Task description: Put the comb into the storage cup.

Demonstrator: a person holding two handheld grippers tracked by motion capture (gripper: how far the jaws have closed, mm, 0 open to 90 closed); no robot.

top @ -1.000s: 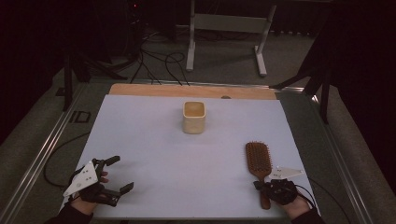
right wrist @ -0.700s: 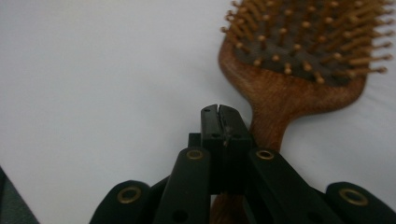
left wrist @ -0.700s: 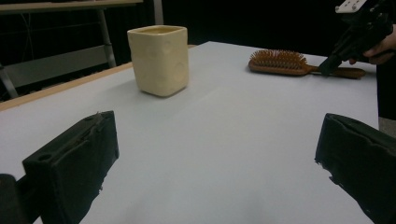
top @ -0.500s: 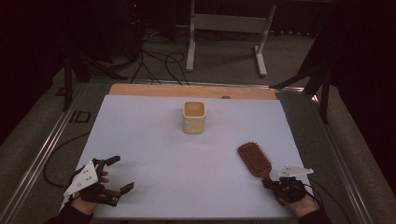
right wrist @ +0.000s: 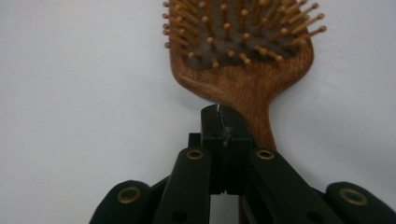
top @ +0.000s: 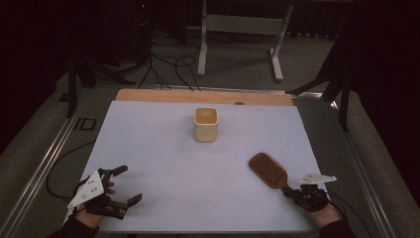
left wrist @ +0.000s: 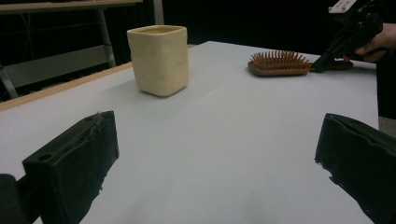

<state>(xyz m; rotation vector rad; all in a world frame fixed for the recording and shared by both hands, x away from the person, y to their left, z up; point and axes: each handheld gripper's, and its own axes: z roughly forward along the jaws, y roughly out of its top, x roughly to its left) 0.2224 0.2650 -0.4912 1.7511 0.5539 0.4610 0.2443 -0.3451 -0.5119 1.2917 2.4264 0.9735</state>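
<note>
We see our right hand-held gripper [top: 292,193] at 4 o'clock, pinched tight on the handle of the wooden brush [top: 268,169]. Our left hand-held gripper [top: 125,185] at 8 o'clock is spread wide, holding nothing. The yellow cup [top: 205,124] stands mid-desk [top: 163,148].

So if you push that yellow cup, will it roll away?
Probably not. The yellow cup has squarish sides and stands upright on a flat bottom, so it would likely slide on the white table rather than roll. It looks squat, so tipping seems unlikely. Its thick walls look stiff, perhaps breakable if dropped.
</note>
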